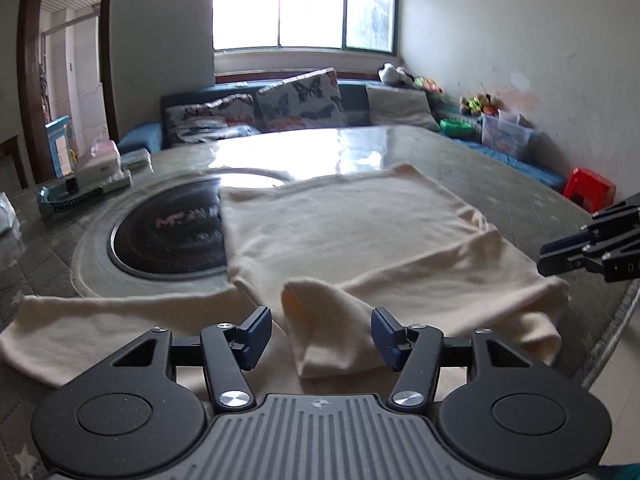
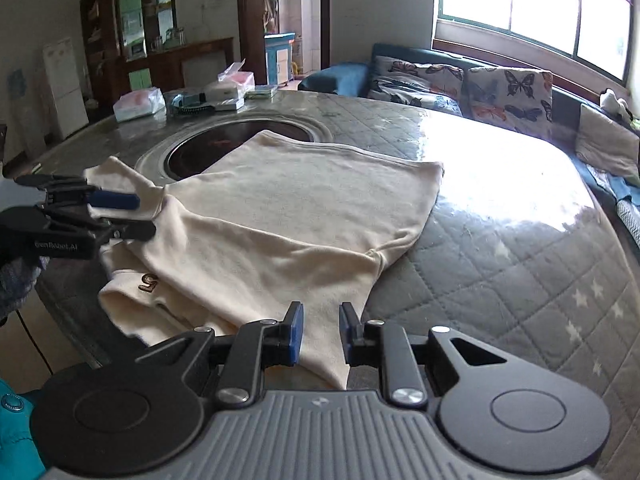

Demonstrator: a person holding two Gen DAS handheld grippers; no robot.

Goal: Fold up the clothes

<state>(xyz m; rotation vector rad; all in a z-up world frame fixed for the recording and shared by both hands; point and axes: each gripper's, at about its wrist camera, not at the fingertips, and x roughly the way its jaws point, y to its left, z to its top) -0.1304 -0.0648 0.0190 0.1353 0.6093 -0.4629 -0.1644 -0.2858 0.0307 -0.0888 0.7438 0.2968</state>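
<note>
Both views are lit by daylight from a window (image 1: 304, 4), whose panes are blown out to white. A strong glare patch is thrown onto the glossy table (image 2: 500, 184) top, washing out its pattern there. Interior areas away from the glass are left dimmer, and only soft shadows are cast under the cream garment (image 1: 360, 232) folds. Heavy fisheye bending is seen toward the edges, with dark vignetted corners. Slight softness is noted overall, and distant objects are poorly resolved.
</note>
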